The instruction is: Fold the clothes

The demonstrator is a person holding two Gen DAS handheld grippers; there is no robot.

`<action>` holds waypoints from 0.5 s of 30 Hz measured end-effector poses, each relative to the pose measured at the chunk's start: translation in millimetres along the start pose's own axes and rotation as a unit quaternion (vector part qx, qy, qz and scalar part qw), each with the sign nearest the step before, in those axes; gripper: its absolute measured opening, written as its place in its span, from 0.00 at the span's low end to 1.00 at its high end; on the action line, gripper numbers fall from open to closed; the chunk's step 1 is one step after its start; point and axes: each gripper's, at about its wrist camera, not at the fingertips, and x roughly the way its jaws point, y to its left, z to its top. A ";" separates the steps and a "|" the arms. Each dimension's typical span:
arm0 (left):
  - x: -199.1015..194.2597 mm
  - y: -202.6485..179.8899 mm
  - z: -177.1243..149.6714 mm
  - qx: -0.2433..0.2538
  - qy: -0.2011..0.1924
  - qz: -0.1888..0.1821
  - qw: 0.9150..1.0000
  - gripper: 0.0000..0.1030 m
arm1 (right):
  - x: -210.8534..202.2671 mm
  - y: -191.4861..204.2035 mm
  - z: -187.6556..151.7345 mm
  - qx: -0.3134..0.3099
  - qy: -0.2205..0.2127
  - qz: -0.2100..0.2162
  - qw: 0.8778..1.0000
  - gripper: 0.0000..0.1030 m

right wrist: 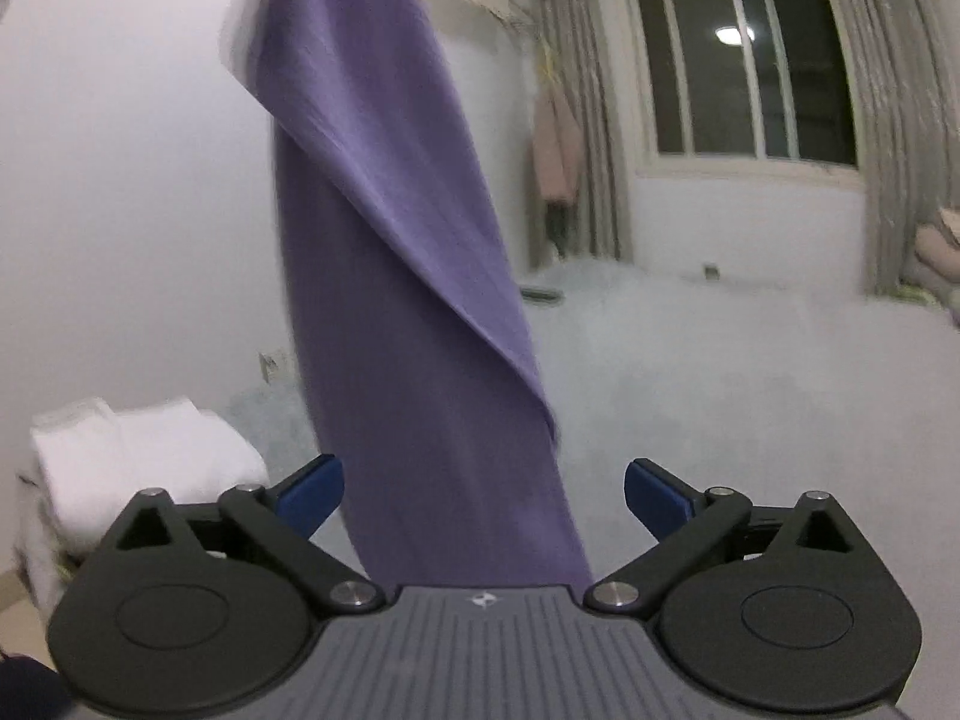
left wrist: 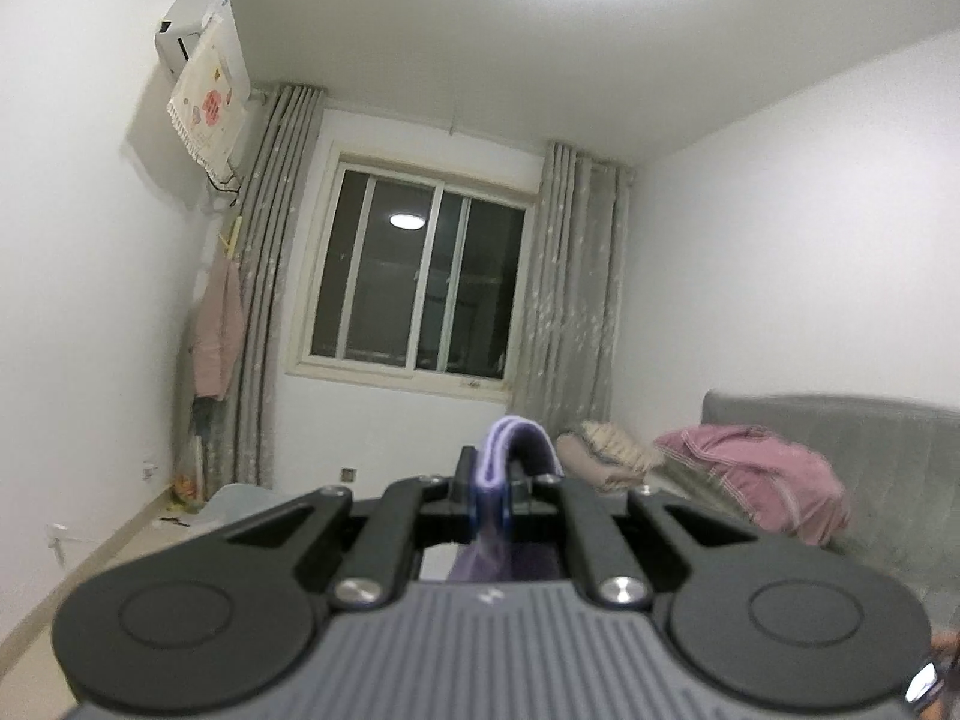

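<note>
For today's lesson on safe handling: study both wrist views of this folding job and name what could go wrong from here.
1. The purple cloth hangs only from the left gripper, pinched on a narrow folded edge; it might slip out.
2. The right gripper stands open around the hanging cloth without pressing it; closing now may catch a twisted layer, giving a crooked fold.

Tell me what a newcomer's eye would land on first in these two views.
First, the long purple cloth hanging down the middle of the right wrist view, between the wide-open right tongs without touching their blue pads. Next, in the left wrist view, the left tongs shut on a folded edge of that same purple cloth. Behind them stands a dark window between grey curtains.
</note>
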 end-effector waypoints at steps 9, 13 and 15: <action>-13.5 11.1 25.0 -0.042 -0.050 -0.009 0.998 0.05 | 46.3 -9.7 -48.3 0.062 0.020 0.000 0.998 0.78; -19.5 46.8 27.3 -0.074 -0.066 0.026 0.995 0.05 | 41.6 -43.9 -30.9 0.075 0.017 -0.037 0.996 0.06; -17.5 76.5 23.2 -0.105 -0.067 0.048 0.991 0.05 | 23.1 -67.6 -9.6 0.082 -0.010 -0.065 0.994 0.06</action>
